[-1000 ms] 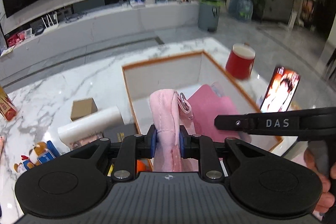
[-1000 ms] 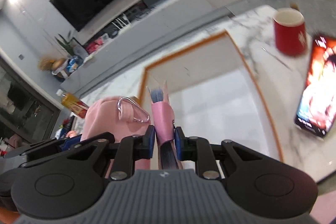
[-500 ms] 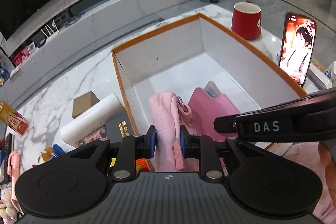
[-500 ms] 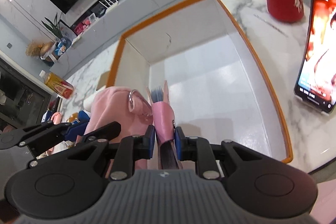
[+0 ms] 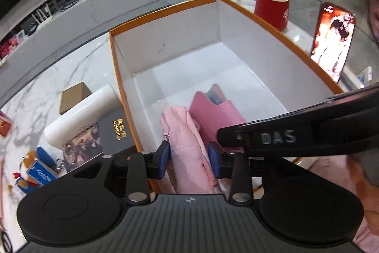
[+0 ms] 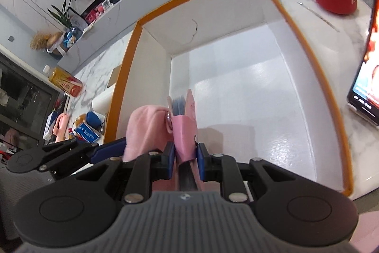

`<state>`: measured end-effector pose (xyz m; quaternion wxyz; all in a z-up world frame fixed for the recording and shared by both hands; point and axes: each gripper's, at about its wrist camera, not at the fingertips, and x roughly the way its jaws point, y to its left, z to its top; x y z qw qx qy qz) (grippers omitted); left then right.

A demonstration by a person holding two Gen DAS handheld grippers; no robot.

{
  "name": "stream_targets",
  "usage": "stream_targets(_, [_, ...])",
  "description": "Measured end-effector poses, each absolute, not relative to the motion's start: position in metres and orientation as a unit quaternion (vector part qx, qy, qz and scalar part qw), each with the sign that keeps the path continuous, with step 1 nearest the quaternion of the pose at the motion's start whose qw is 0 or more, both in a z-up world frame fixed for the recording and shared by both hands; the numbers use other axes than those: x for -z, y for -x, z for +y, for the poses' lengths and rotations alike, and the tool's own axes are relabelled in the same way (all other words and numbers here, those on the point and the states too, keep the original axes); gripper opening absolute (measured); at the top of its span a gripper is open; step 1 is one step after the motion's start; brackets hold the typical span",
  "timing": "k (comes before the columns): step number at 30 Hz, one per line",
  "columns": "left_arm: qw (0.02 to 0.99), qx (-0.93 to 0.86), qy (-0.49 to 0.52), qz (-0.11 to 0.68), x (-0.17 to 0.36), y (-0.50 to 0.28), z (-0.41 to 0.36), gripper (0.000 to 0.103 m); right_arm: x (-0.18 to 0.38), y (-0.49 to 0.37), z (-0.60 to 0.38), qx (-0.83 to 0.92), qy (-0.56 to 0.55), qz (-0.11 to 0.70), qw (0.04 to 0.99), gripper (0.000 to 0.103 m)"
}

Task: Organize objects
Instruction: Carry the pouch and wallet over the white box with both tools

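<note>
Since a second ago I've lowered both tongs toward the box [image 5: 165, 16], and the jaws of my left tongs [image 5: 189, 159] have just been opening: the blue pads now stand clear on either side of the pale pink pouch [image 5: 187, 144], which lies between them, no longer pinched. My right tongs [image 6: 186, 153] stay clamped on the darker pink card holder [image 6: 183, 134], blue cards poking from its top.

Both things hang at the box's six o'clock end, just inside the near wall.

The risk I see: the pouch is soft, quilted fabric, limp and slumping, so freed it could flop against the orange rim or drape over the holder instead of settling flat. The holder is stiff, smooth leatherette with a snap; if I let go while it is tilted, the cards might slide out. The box floor is glossy white, so things may skid. At two o'clock a red mug [image 5: 272, 8] and a propped phone [image 5: 331, 42] stand near the rim.
</note>
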<state>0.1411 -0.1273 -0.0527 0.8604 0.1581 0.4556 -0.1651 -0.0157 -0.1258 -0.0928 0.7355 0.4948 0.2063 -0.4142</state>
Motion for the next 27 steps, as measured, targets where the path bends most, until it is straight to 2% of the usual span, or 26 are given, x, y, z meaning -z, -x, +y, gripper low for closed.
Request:
stream_targets(4, [0.863, 0.192, -0.138, 0.446, 0.045, -0.134, -0.117, 0.055, 0.095, 0.011, -0.127, 0.411, -0.495, 0.215, 0.735, 0.021])
stream_targets(9, [0.878, 0.220, -0.102, 0.413, 0.027, -0.119, -0.091, 0.057, 0.095, 0.007, -0.128, 0.414, -0.490, 0.225, 0.734, 0.021])
stream_targets(11, [0.887, 0.218, -0.089, 0.398, 0.020, -0.114, -0.081, 0.065, 0.096, 0.005, -0.128, 0.418, -0.486, 0.229, 0.732, 0.021])
stream_targets(15, [0.893, 0.197, -0.044, 0.402, 0.016, -0.117, -0.060, 0.065, 0.095, -0.002, -0.127, 0.430, -0.477, 0.235, 0.730, 0.021])
stream_targets(20, [0.883, 0.177, 0.027, 0.434, 0.030, -0.129, -0.040, 0.065, 0.089, -0.028, -0.116, 0.447, -0.426, 0.280, 0.735, 0.021])
stream_targets(23, [0.872, 0.182, 0.068, 0.448, 0.038, -0.132, -0.029, 0.060, 0.083, -0.043, -0.108, 0.471, -0.376, 0.303, 0.739, 0.022])
stream_targets(25, [0.869, 0.182, 0.090, 0.452, 0.041, -0.135, -0.023, 0.060, 0.085, -0.044, -0.110, 0.465, -0.389, 0.305, 0.735, 0.022])
stream_targets(27, [0.865, 0.185, 0.110, 0.453, 0.042, -0.136, -0.019, 0.060, 0.091, -0.044, -0.116, 0.444, -0.418, 0.307, 0.731, 0.028])
